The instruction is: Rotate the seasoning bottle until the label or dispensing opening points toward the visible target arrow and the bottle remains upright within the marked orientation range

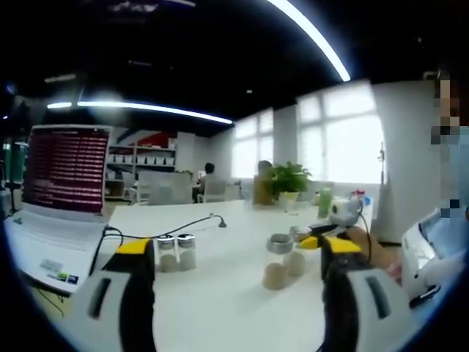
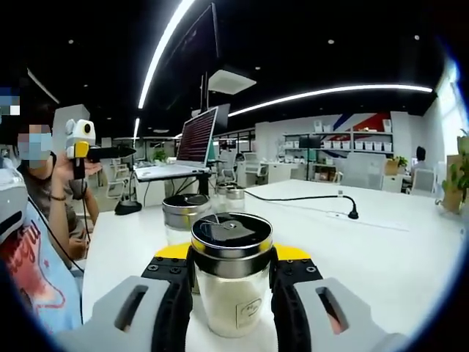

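A clear seasoning bottle [image 2: 233, 282] with a steel lid and pale powder stands upright on the white table [image 2: 396, 257]. My right gripper [image 2: 233, 275] is shut on it, one yellow-tipped jaw on each side just below the lid. In the left gripper view this bottle [image 1: 296, 261] stands at centre right, with the right gripper [image 1: 309, 242] reaching in from the right. A second bottle [image 1: 276, 265] stands just beside it, also seen as the bottle [image 2: 183, 214] behind the held one. My left gripper [image 1: 238, 293] is open above the table with nothing between its jaws; it shows raised in a hand as the left gripper [image 2: 126, 152].
Two small jars [image 1: 176, 253] stand near an open laptop [image 1: 58, 198]; the same jars [image 2: 229, 193] and laptop [image 2: 192, 143] lie beyond the bottles. A black cable [image 2: 308, 198] crosses the table. A person [image 2: 44, 242] sits close at the table's edge. A potted plant [image 1: 288, 182] stands at the far side.
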Motion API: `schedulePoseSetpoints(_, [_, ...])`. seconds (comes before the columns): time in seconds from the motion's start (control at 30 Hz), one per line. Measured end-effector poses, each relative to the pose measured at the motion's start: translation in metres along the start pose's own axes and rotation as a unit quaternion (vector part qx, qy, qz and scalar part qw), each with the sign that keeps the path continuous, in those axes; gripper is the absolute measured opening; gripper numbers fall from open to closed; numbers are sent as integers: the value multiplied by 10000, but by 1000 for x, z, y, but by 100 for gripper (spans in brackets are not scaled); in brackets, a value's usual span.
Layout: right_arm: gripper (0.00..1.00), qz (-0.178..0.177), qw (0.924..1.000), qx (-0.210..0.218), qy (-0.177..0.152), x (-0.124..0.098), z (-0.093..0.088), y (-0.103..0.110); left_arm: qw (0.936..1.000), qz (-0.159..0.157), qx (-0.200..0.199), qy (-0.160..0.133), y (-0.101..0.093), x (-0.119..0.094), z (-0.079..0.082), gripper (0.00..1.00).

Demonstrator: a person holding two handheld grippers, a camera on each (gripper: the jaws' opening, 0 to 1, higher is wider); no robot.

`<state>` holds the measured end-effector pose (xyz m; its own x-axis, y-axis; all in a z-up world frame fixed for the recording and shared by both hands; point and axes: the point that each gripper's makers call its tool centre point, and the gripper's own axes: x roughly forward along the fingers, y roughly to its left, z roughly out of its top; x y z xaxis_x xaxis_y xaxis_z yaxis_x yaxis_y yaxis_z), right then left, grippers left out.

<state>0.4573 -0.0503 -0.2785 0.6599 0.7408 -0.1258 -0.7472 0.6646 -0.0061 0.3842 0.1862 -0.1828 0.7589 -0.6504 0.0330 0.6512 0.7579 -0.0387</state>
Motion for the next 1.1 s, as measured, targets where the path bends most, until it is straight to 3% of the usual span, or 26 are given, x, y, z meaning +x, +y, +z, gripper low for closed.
schedulePoseSetpoints(0.37, [39,-309,9995,9,-112,-2,0,-1,9998,155,27,-90,5,-4,5,100])
schedulePoseSetpoints(1.1, [39,-1091,9936,22,-295,-4,1,-5,9999,81,105,-103,3,-7,8,100])
